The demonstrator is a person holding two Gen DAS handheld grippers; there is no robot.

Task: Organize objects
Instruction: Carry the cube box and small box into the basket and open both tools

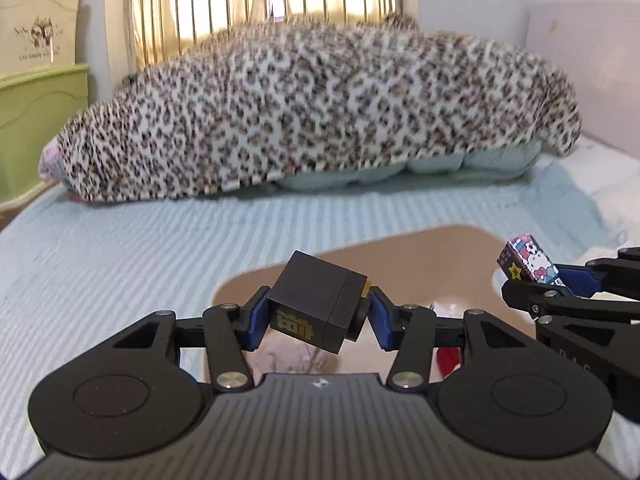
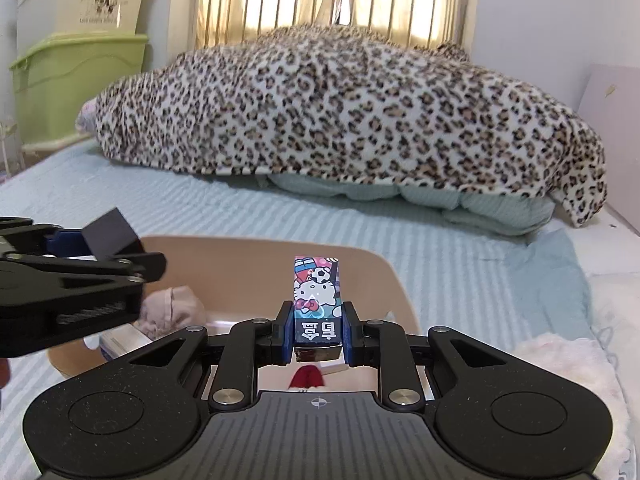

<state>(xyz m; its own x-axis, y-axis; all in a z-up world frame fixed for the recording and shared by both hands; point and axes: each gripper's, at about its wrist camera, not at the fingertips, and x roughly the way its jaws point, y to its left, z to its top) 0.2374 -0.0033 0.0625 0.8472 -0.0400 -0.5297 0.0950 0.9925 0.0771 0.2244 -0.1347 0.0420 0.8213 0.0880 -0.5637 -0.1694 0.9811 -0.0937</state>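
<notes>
Left wrist view: left tongs (image 1: pixel 316 314) clamp a tilted black rectangular box (image 1: pixel 320 300); right tongs (image 2: pixel 317 338) clamp a cartoon-printed carton (image 2: pixel 318 300), both above the tan tray (image 2: pixel 376 276) on the bed, probably for deposit.

Home bedroom, bed (image 2: pixel 120 208) w/ leopard blanket (image 2: pixel 340 112), plastic storage bins (image 2: pixel 80 64)

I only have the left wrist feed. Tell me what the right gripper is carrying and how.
Observer: The right gripper is shut on a Hello Kitty box, standing upright between its fingers.
Operator: Report what lies below it.
Observer: A tan bin, with a red item directly under the box.
Operator: Say what's under my black box.
Observer: The black box hangs over the bin's left side, above a pink cloth bundle.
</notes>
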